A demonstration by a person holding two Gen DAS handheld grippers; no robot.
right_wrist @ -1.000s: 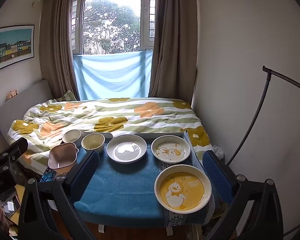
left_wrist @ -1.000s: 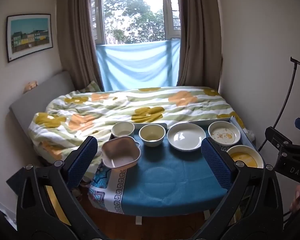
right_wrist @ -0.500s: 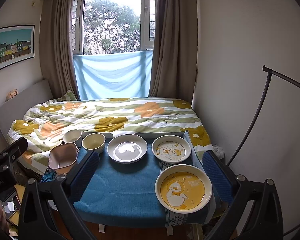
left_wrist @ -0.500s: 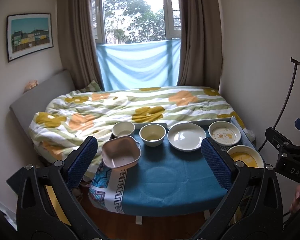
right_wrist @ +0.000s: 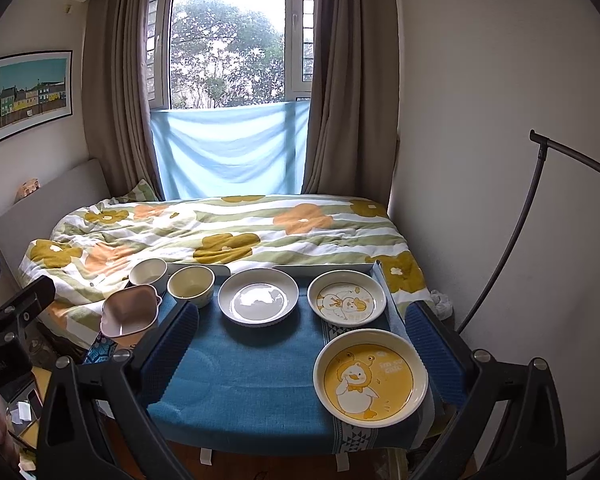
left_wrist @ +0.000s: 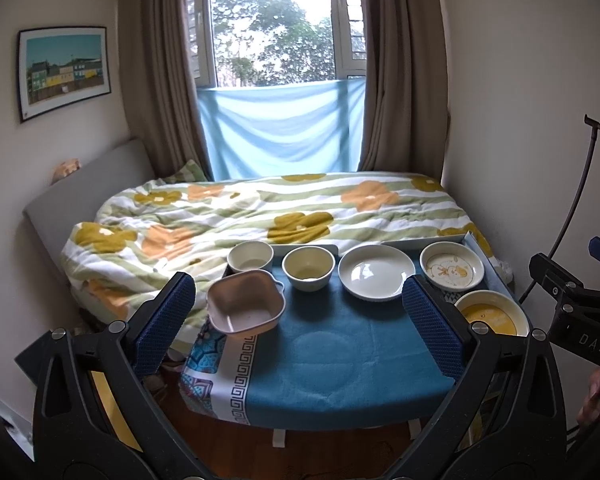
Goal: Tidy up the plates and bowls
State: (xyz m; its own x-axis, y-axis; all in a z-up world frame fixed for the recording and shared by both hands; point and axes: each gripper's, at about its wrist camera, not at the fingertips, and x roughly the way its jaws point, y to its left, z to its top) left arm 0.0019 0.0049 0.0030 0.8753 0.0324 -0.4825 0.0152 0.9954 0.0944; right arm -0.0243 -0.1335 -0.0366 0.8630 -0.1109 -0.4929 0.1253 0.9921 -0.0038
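Bare blue tablecloth (right_wrist: 244, 376) up front; dishes crowding far edge

Teal tablecloth (right_wrist: 252, 376) with a white Greek-key border, yellow duck plate (right_wrist: 370, 377), white duck plate (right_wrist: 346, 298), plain white plate (right_wrist: 258, 296), pink square bowl (left_wrist: 246, 303), two cream bowls, and a green-striped duvet (left_wrist: 260, 216) with orange and mustard flowers.

"DAS" on right gripper (left_wrist: 579, 320) body; yellow duck plate (right_wrist: 370, 377) lettering illegible

Soft daylight from the overexposed window (left_wrist: 274, 24); sharp focus, fisheye-bent edges, dark corners.
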